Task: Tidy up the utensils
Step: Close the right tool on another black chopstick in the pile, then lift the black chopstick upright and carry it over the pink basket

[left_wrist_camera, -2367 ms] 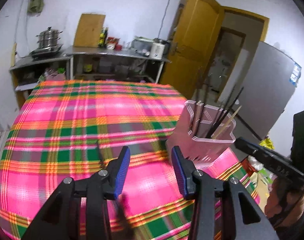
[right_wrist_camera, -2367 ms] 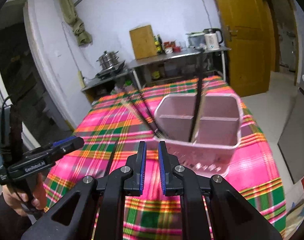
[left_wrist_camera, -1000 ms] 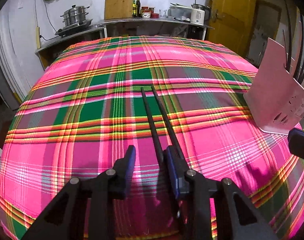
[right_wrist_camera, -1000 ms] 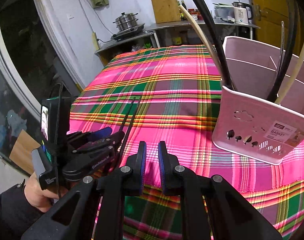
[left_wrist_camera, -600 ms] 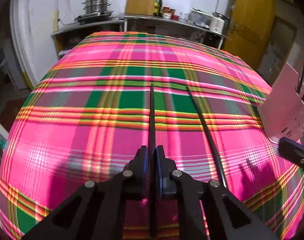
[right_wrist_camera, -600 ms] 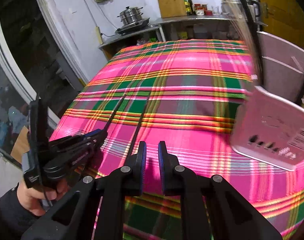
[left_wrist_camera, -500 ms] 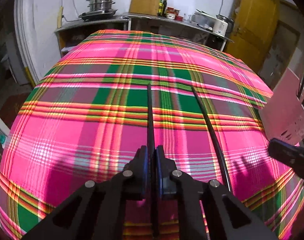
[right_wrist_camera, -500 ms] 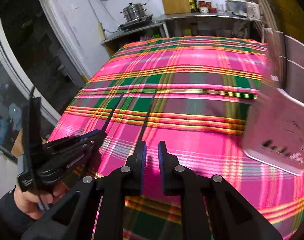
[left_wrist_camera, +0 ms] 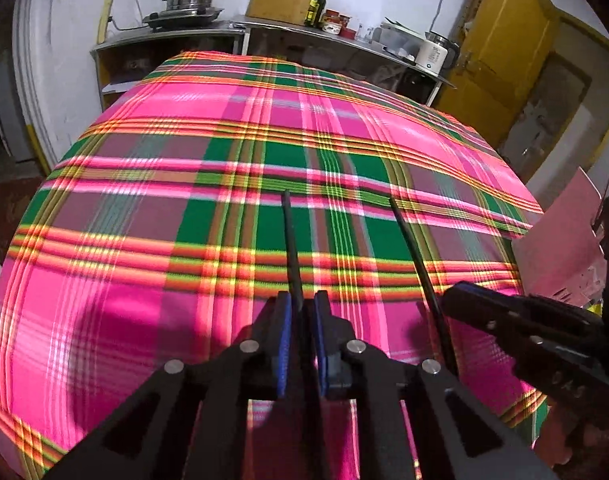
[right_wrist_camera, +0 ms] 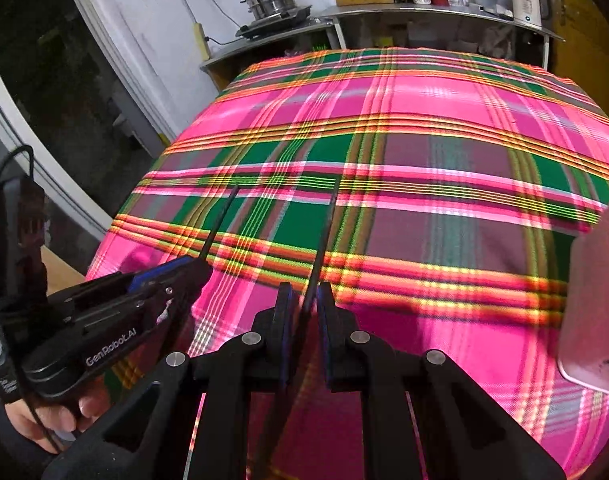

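Between my left gripper's [left_wrist_camera: 302,312] pads, pinched tight, one black chopstick [left_wrist_camera: 291,248] runs straight ahead along the fingers. My right gripper [right_wrist_camera: 304,304] has its narrow gap around the second chopstick [right_wrist_camera: 322,240], whether gripping I cannot tell. Off to the right sits the pink holder [left_wrist_camera: 564,248], nearer my right fingers.
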`<state>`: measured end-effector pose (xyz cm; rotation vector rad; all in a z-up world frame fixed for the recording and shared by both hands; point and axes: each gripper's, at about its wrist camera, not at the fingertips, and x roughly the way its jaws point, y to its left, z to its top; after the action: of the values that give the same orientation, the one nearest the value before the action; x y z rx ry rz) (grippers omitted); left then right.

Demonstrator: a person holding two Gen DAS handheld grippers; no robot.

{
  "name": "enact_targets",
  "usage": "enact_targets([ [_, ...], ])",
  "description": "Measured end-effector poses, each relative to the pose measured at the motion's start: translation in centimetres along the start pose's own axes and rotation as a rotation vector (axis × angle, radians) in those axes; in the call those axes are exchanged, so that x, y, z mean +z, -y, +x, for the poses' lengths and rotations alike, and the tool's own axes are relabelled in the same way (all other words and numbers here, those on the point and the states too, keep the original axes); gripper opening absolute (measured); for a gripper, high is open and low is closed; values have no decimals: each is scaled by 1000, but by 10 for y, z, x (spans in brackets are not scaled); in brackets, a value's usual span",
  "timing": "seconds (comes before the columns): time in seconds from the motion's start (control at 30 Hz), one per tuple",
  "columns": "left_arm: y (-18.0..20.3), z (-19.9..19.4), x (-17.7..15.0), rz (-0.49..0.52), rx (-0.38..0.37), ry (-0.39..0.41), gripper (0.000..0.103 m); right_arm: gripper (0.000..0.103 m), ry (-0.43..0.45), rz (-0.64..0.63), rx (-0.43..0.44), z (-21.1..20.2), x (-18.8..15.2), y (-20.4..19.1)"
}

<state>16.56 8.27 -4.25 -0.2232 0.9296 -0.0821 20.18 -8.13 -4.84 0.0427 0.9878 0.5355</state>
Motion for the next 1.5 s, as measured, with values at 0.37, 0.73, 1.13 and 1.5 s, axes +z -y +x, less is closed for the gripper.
enact_targets([
  [0.37, 14, 10, 13, 126, 66, -16, 12, 9, -21, -43, -79, 19, 12, -10],
  [0.73, -1, -13, 20, 24, -15, 2, 6, 6, 36, -25, 4, -16, 14, -9],
  [1.13, 15, -86, 25, 25, -86, 122, 6, 5, 165, -6, 52, -93, 8, -10],
  [1.5, 35, -128, 22, 51, -129, 176, 6, 5, 248, 6, 49, -144, -4, -3],
])
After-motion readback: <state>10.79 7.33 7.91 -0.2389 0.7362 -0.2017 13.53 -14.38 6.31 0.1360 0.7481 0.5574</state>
